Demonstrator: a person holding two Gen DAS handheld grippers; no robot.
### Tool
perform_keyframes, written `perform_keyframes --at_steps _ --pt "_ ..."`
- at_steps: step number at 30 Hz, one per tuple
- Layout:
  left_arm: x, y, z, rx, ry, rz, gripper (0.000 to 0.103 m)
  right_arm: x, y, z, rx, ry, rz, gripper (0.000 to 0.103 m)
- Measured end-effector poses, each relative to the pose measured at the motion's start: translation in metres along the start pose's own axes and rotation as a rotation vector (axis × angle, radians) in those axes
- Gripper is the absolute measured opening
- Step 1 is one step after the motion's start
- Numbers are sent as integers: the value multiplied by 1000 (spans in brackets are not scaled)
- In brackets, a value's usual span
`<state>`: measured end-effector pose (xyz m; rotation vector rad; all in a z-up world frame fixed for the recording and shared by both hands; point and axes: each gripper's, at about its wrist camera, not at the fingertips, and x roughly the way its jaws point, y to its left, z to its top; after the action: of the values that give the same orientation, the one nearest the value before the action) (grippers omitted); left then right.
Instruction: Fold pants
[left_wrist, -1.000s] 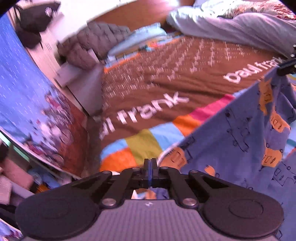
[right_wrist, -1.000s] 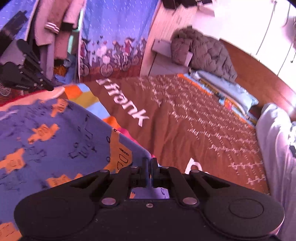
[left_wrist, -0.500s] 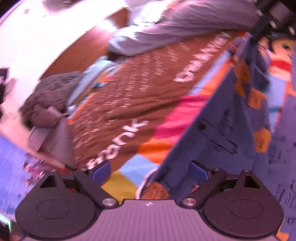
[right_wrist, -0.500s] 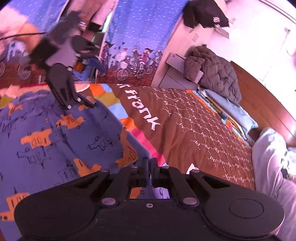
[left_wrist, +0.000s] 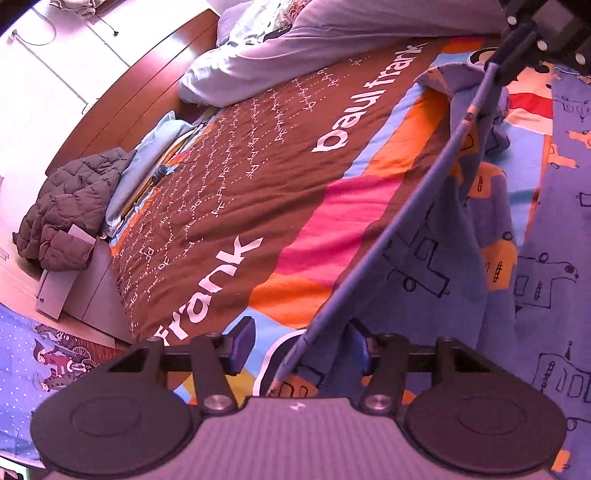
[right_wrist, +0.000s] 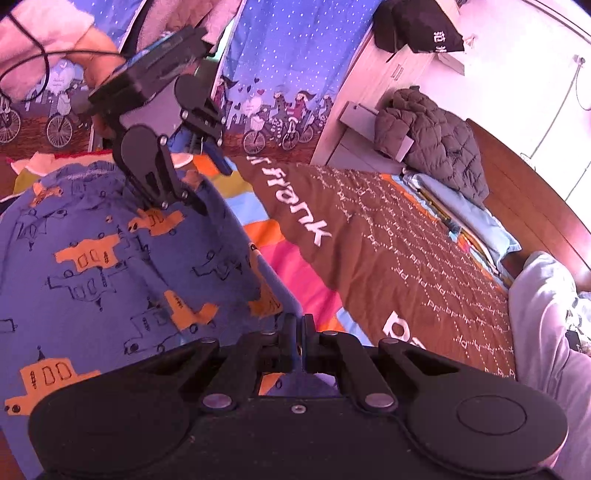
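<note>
Blue pants (left_wrist: 461, 258) with orange car prints lie on a brown and striped bedspread (left_wrist: 258, 166). My left gripper (left_wrist: 300, 347) has its jaws apart and closing. The taut folded edge of the pants runs between them, close to the right pad (left_wrist: 360, 350), unpinched. From the right wrist view, the left gripper (right_wrist: 212, 188) hovers over the waistband end of the pants (right_wrist: 110, 266). My right gripper (right_wrist: 297, 341) is shut on the pants' edge. In the left wrist view the right gripper (left_wrist: 495, 66) holds that edge up at top right.
A grey quilted jacket (right_wrist: 428, 136) lies on a white nightstand (left_wrist: 55, 291) beside the wooden headboard (right_wrist: 535, 192). Pale blue pillows (left_wrist: 147, 162) and a grey blanket (left_wrist: 332, 44) take up the head of the bed. A blue curtain (right_wrist: 288, 62) with bicycle figures hangs beyond the bedspread (right_wrist: 388, 240).
The left gripper went from shut to wide open, rolled over, and its jaws now stand narrower. The right gripper stayed shut on the pants and shifted sideways.
</note>
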<state>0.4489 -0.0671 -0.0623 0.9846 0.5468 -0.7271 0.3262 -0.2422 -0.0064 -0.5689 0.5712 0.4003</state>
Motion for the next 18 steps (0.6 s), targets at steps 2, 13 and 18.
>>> perform_keyframes --at_steps 2,13,18 --pt "1 1 1 5 15 -7 50 -1 2 -2 -11 8 3 2" --pt "-26 -23 -1 11 108 86 3 -10 12 -6 1 19 -4 0" --pt "-42 -65 -4 128 92 212 3 -15 26 -13 11 31 18 2"
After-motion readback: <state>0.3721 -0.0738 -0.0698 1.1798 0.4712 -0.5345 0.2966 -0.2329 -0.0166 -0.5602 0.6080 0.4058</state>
